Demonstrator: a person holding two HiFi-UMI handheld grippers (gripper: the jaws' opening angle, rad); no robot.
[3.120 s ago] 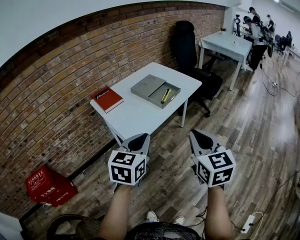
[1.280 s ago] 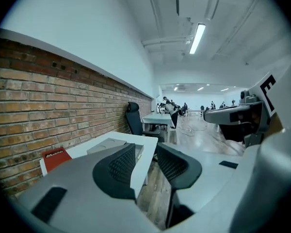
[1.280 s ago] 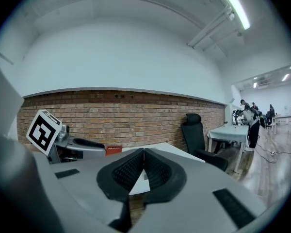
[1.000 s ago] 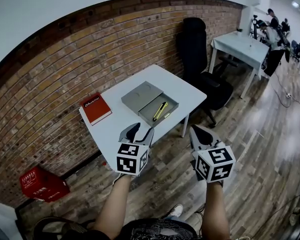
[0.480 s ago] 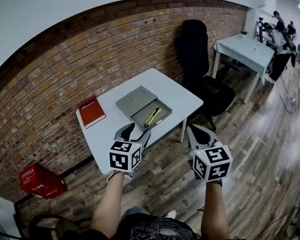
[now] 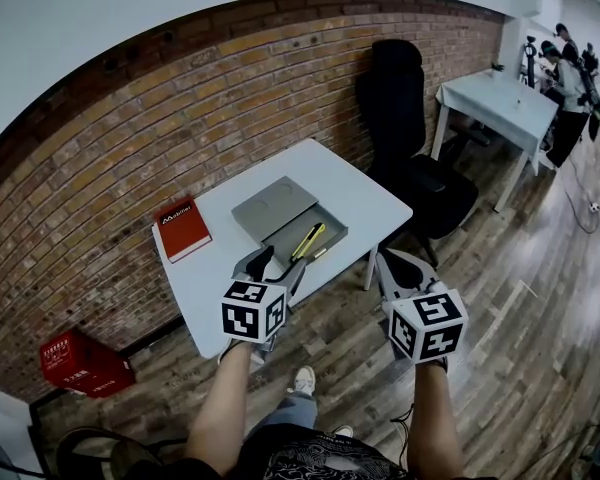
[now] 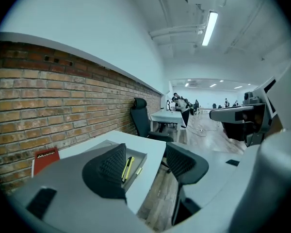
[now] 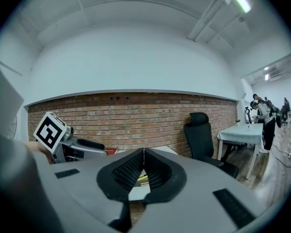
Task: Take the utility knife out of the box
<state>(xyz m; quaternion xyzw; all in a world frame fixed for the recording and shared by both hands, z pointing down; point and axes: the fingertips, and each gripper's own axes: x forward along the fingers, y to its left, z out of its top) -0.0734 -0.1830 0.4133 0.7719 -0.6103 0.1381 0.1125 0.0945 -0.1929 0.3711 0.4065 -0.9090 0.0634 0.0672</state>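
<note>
A yellow utility knife (image 6: 310,240) lies in the tray of an open grey box (image 6: 288,228), whose lid (image 6: 273,204) lies flat beside it on a white table (image 6: 342,183). My left gripper (image 6: 280,262) hovers over the table's near edge, just short of the box, open with nothing between its fingers. In the left gripper view the knife (image 7: 127,167) shows beyond the spread jaws of that gripper (image 7: 144,153). My right gripper (image 6: 390,264) hangs off the table's front right side, over the floor. Its jaws (image 8: 144,154) are shut and empty.
A red book (image 6: 183,230) lies at the table's left end. A brick wall runs behind the table. A black office chair (image 6: 412,118) stands to the right, with a second white table (image 6: 500,103) and people beyond. A red crate (image 6: 84,363) sits on the wooden floor at left.
The person has walked up to the table. Both grippers have come closer to the box, and the left one now reaches over the table's near edge.
</note>
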